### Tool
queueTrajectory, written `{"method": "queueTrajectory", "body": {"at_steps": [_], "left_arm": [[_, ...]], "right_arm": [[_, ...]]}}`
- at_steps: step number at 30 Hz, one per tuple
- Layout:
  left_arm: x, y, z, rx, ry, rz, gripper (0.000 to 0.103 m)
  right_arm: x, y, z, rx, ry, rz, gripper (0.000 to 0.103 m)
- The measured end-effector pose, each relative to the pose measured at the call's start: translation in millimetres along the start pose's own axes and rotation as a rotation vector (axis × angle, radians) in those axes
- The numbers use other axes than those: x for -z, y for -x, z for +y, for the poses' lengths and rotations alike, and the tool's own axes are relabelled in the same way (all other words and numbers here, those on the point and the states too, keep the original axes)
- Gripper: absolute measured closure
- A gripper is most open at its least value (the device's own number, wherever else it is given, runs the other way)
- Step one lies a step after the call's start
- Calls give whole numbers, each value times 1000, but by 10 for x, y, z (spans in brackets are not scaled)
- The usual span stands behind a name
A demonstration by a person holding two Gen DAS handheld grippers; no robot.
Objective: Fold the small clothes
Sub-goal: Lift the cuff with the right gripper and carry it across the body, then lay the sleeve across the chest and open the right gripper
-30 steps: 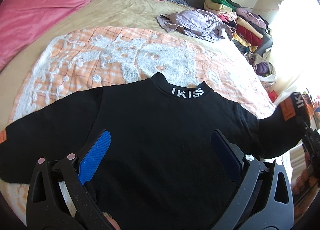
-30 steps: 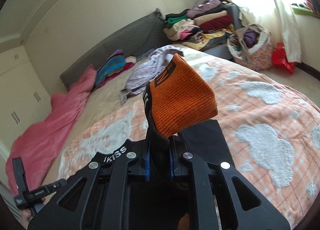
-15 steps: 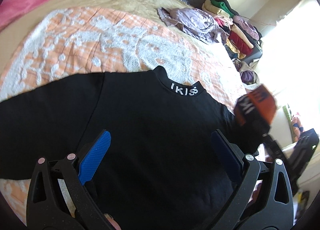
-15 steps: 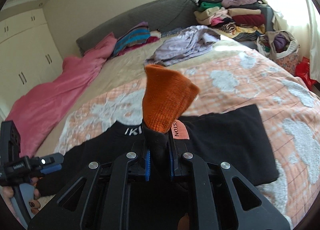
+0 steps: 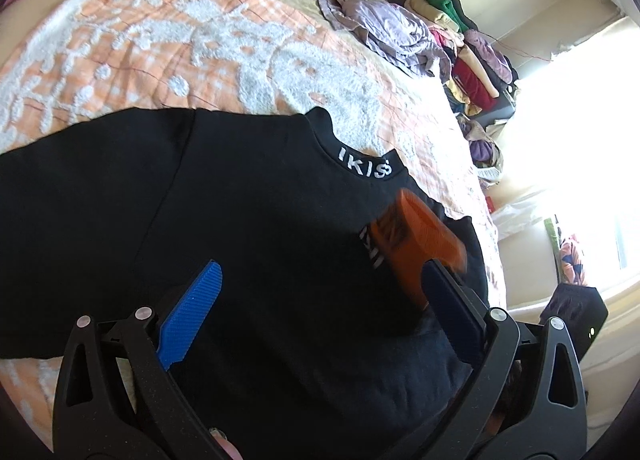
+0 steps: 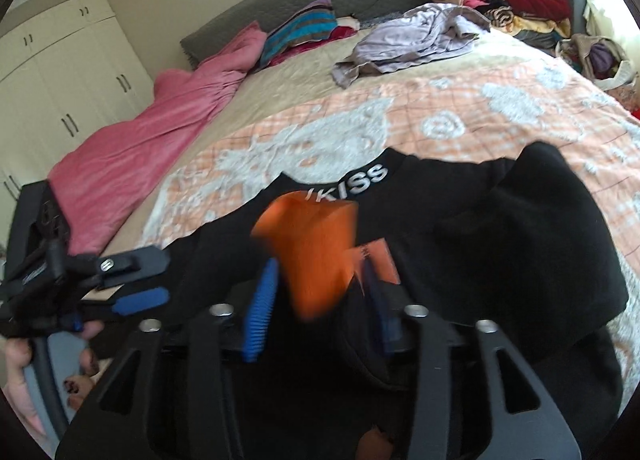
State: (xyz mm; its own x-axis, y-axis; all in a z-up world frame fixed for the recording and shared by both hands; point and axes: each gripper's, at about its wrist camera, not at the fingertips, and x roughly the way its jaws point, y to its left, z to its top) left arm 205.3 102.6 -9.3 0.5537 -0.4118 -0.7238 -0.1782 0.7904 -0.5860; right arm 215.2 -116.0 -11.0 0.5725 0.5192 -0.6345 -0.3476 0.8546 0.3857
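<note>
A black sweater [image 5: 224,196] with a white "IKISS" collar lies flat on the bed; it also shows in the right wrist view [image 6: 520,244]. Its right sleeve is folded across the chest, and the orange cuff [image 5: 416,244] lies on the black front. My left gripper [image 5: 320,300] is open and empty, hovering over the sweater's lower front. My right gripper [image 6: 316,284] has its jaws parted, with the orange cuff [image 6: 316,252] lying loose between the fingers. The left gripper also shows at the left of the right wrist view [image 6: 120,280].
The sweater lies on an orange-and-white bedspread [image 5: 200,44]. A lilac garment heap [image 6: 420,40] lies farther up the bed. A pink blanket [image 6: 160,132] runs along the left side. Stacks of folded clothes [image 6: 512,0] stand at the far right beside a bag [image 6: 600,56].
My right gripper carried the orange cuff leftward over the sweater's chest, lowered it, and opened. The left gripper stayed open over the lower front.
</note>
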Motion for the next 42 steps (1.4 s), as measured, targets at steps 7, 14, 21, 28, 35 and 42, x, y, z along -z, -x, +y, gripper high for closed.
{"method": "queueTrajectory", "body": {"at_steps": [7, 14, 21, 28, 35, 42], "left_arm": [[70, -303, -89, 35, -3, 81, 43], [123, -556, -182, 25, -3, 120, 44], [176, -676, -230, -70, -59, 106, 78], [68, -360, -431, 3, -122, 18, 98], [-18, 212, -601, 51, -186, -94, 99], [48, 245, -457, -20, -179, -112, 99]], "right_arm": [[102, 266, -138, 7, -53, -31, 52], [225, 572, -440, 32, -145, -69, 52], [355, 783, -629, 50, -223, -100, 51], [429, 856, -633, 65, -240, -99, 51], [422, 862, -628, 78, -239, -92, 51], [393, 763, -638, 107, -240, -61, 51]]}}
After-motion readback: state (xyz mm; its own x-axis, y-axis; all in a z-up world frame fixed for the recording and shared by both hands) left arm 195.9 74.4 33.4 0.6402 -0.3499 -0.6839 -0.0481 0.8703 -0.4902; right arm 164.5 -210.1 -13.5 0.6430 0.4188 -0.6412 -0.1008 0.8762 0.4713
